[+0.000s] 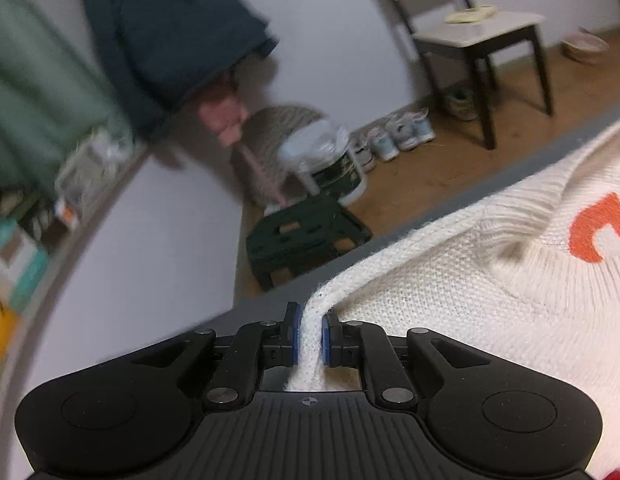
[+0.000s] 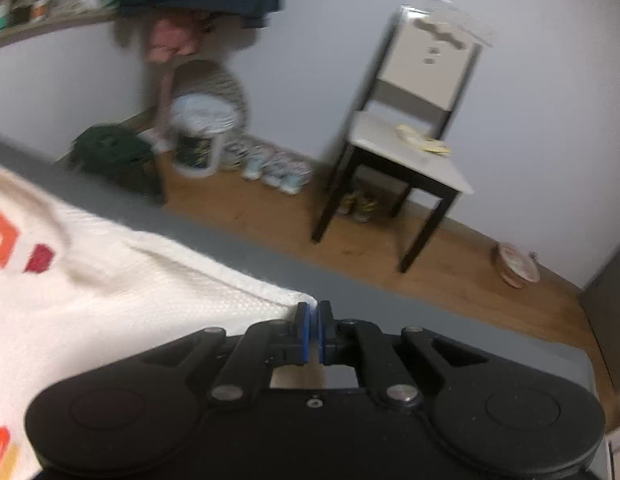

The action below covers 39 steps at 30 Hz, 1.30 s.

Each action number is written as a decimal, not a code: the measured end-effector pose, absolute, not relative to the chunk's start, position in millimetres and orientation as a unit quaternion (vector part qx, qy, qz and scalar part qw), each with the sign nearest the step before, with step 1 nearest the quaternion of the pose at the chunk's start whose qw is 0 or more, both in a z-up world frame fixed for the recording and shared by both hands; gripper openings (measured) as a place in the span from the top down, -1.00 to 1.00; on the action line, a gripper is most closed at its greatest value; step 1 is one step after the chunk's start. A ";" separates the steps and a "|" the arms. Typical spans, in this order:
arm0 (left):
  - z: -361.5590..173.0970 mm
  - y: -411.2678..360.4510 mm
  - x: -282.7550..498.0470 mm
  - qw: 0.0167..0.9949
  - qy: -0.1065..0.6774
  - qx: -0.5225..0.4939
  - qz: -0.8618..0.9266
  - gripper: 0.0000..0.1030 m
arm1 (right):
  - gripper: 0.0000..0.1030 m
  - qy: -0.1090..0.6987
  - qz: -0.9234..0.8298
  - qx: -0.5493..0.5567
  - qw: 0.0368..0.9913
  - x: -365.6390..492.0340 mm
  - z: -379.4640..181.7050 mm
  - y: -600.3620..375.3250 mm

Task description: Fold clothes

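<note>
A white knit sweater (image 1: 450,300) with orange and red shapes lies spread on a grey surface (image 2: 370,284). My left gripper (image 1: 310,312) is shut on a folded edge of the sweater, and the fabric runs up between the blue pads (image 1: 295,332). In the right wrist view the sweater (image 2: 129,300) fills the lower left, with its corner ending at my right gripper (image 2: 313,308). That gripper is shut, with a thin pale strip of the knit pinched between its pads. Pale fabric also shows under its fingers.
Past the grey surface's far edge lies a wooden floor. On it stand a pale-seated chair (image 2: 410,148), a dark green step stool (image 1: 305,236), a covered bucket (image 1: 334,160), a row of shoes (image 1: 398,136) and a small basket (image 2: 516,266). Dark clothes hang on the wall.
</note>
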<state>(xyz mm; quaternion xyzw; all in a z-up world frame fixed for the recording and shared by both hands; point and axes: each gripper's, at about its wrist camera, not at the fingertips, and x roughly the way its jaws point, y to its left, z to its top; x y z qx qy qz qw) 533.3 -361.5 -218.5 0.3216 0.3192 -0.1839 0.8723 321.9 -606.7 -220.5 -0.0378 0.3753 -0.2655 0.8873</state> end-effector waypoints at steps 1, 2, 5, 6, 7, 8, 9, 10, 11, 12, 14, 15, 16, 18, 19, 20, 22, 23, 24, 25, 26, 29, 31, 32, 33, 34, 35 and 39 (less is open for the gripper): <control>-225.5 -363.0 539.0 0.867 0.343 0.311 -0.183 0.71 | 0.90 0.383 -0.275 -0.028 0.882 329.3 -225.2 -609.9; -234.3 -364.1 543.2 0.861 0.366 0.302 -0.184 0.68 | 0.89 0.402 -0.277 -0.015 0.873 335.3 -234.6 -612.8; -247.8 -367.1 534.3 0.864 0.345 0.327 -0.164 0.24 | 0.60 0.432 -0.271 -0.006 0.860 336.3 -258.3 -609.6; -247.6 -366.2 529.5 0.867 0.328 0.339 -0.157 -0.09 | 0.47 0.421 -0.276 -0.011 0.864 330.7 -260.4 -606.6; -246.3 -364.6 524.9 0.869 0.313 0.352 -0.151 -0.26 | 0.30 0.412 -0.277 -0.012 0.868 324.7 -261.2 -604.6; -243.1 -361.4 519.6 0.873 0.296 0.357 -0.153 -0.50 | 0.22 0.405 -0.274 -0.007 0.873 316.7 -260.3 -604.9; -236.5 -356.0 513.0 0.878 0.277 0.355 -0.163 -0.59 | 0.11 0.396 -0.269 -0.002 0.878 306.7 -258.1 -606.5; -226.7 -348.9 505.3 0.885 0.257 0.347 -0.173 -0.59 | 0.02 0.388 -0.260 0.003 0.884 294.7 -254.8 -608.5; -216.9 -342.7 497.8 0.891 0.244 0.336 -0.185 -0.60 | -0.01 0.378 -0.251 0.009 0.891 279.1 -249.2 -611.1; -205.9 -334.7 489.1 0.894 0.236 0.322 -0.204 -0.60 | -0.02 0.367 -0.243 0.017 0.898 261.5 -242.0 -614.2; -186.5 -315.9 465.9 0.894 0.229 0.295 -0.246 -0.60 | -0.06 0.346 -0.227 0.041 0.910 224.2 -227.4 -622.2; -181.5 -306.8 449.9 0.889 0.233 0.291 -0.266 -0.60 | -0.06 0.339 -0.218 0.064 0.913 201.8 -220.0 -629.2; -176.5 -297.7 433.9 0.884 0.237 0.286 -0.286 -0.60 | -0.11 0.334 -0.211 0.088 0.914 177.4 -212.7 -637.1; -166.5 -279.5 401.9 0.871 0.244 0.276 -0.325 -0.60 | -0.16 0.341 -0.215 0.122 0.907 130.1 -203.1 -648.8; -161.6 -270.4 385.9 0.865 0.247 0.270 -0.344 -0.60 | -0.16 0.350 -0.220 0.134 0.901 107.3 -201.2 -652.7; -160.7 -259.9 369.3 0.859 0.251 0.267 -0.359 -0.60 | -0.16 0.362 -0.226 0.145 0.893 84.8 -201.3 -655.7; -161.7 -240.7 328.8 0.851 0.257 0.252 -0.383 -0.60 | -0.14 0.401 -0.219 0.176 0.872 43.1 -208.4 -659.0; -161.6 -232.9 310.9 0.849 0.261 0.241 -0.392 -0.60 | -0.15 0.417 -0.215 0.194 0.862 22.3 -213.5 -658.6; -161.6 -226.0 293.5 0.847 0.267 0.227 -0.400 -0.60 | -0.14 0.427 -0.212 0.214 0.853 1.6 -219.1 -656.4; -161.2 -218.4 276.0 0.847 0.274 0.206 -0.406 -0.60 | -0.14 0.429 -0.207 0.234 0.848 -16.3 -223.7 -653.9; -161.5 -212.2 261.0 0.847 0.281 0.184 -0.412 -0.60 | -0.15 0.423 -0.196 0.259 0.846 -31.3 -228.7 -651.8; -168.2 -203.8 228.3 0.851 0.303 0.120 -0.413 -0.60 | -0.12 0.402 -0.155 0.351 0.831 -64.6 -249.3 -645.9; -176.7 -203.4 216.7 0.859 0.319 0.093 -0.390 -0.60 | 0.33 0.390 -0.133 0.395 0.821 -67.7 -264.8 -640.2; -181.9 -204.9 212.3 0.863 0.327 0.083 -0.375 -0.60 | 0.50 0.385 -0.122 0.411 0.818 -64.7 -271.6 -637.7; -186.2 -207.4 209.8 0.865 0.335 0.081 -0.365 -0.60 | 0.66 0.378 -0.110 0.425 0.815 -60.9 -276.4 -633.9; -190.0 -210.4 208.3 0.864 0.344 0.085 -0.357 -0.60 | 0.88 0.374 -0.103 0.431 0.814 -55.6 -278.7 -627.0; -191.7 -211.8 208.0 0.866 0.347 0.087 -0.350 -0.60 | 0.88 0.376 -0.108 0.420 0.819 -49.6 -275.8 -621.4; -194.1 -213.6 209.1 0.877 0.340 0.088 -0.328 -0.60 | 0.90 0.399 -0.198 0.296 0.845 -32.6 -224.5 -632.4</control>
